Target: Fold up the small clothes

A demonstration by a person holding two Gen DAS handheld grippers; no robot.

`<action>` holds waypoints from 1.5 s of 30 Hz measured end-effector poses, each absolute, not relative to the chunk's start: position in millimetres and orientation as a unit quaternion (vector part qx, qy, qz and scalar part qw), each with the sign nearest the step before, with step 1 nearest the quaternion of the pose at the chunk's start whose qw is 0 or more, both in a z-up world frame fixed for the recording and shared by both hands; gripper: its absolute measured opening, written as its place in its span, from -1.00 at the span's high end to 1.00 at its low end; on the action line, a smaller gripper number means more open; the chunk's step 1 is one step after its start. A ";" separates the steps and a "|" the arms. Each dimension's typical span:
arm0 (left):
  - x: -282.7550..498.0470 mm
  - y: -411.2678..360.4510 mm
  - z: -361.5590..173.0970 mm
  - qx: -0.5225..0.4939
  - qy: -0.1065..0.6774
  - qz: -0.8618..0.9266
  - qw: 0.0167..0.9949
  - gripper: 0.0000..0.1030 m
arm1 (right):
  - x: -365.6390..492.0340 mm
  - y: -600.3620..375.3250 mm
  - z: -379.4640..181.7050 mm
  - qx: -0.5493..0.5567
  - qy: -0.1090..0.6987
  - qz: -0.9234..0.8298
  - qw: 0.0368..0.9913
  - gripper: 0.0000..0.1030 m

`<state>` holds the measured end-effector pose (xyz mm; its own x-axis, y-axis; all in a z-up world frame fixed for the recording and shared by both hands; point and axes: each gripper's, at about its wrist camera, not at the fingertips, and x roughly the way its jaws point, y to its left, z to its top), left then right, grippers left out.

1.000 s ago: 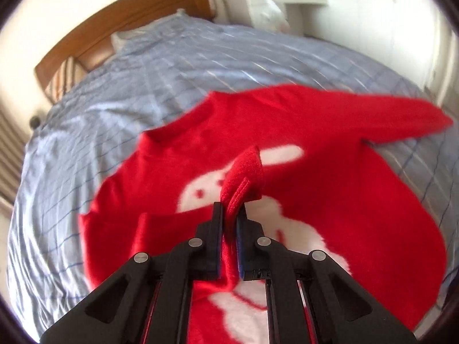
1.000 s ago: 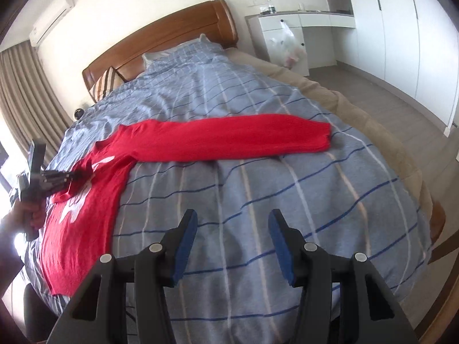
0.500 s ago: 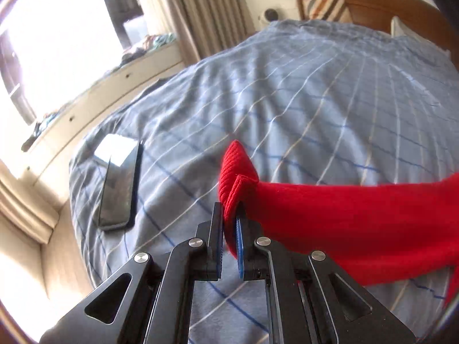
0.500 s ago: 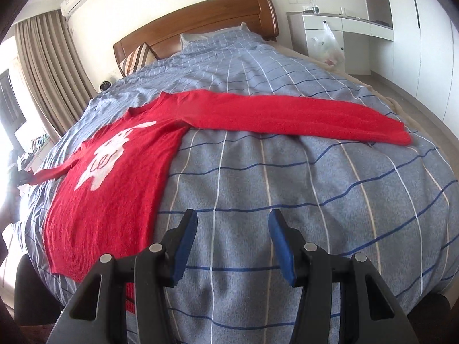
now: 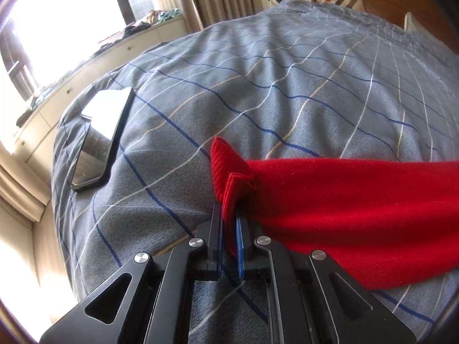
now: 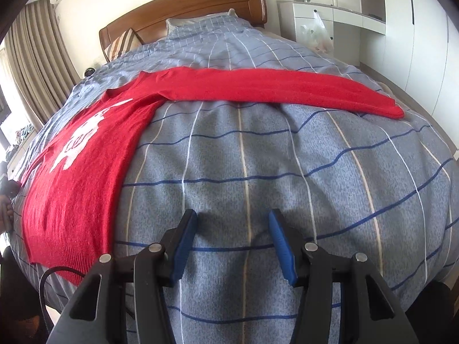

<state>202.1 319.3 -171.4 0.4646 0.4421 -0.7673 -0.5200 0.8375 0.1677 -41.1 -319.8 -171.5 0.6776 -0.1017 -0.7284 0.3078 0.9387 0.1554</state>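
Left tongs (image 5: 228, 215), still pinching the sweater (image 6: 86, 154) cuff (image 5: 229, 169), swung it outward; right tongs (image 6: 232, 223) stay wide.

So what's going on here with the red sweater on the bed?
A person with a hand-held gripper in each hand is laying out a red sweater on a blue checked bedspread. The left hand-held gripper is shut on the cuff of one sleeve, pulled out sideways near a phone. The right hand-held gripper hangs open and empty over bare bedspread. The other sleeve lies stretched across the bed. No fold is made yet.
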 end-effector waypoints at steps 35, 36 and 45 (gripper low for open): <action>86.2 197.9 -157.2 -0.101 0.368 0.139 0.914 -0.69 | -5.6 -532.6 -183.1 0.563 0.218 -0.175 0.777 0.12; 86.0 198.7 -157.5 -0.103 0.366 0.142 0.914 -0.69 | 1.9 -533.3 -184.4 0.555 0.234 -0.174 0.779 0.41; 83.1 199.7 -159.5 -0.106 0.360 0.149 0.915 -0.69 | 55.3 -513.4 -98.2 0.405 0.259 -0.206 0.852 0.94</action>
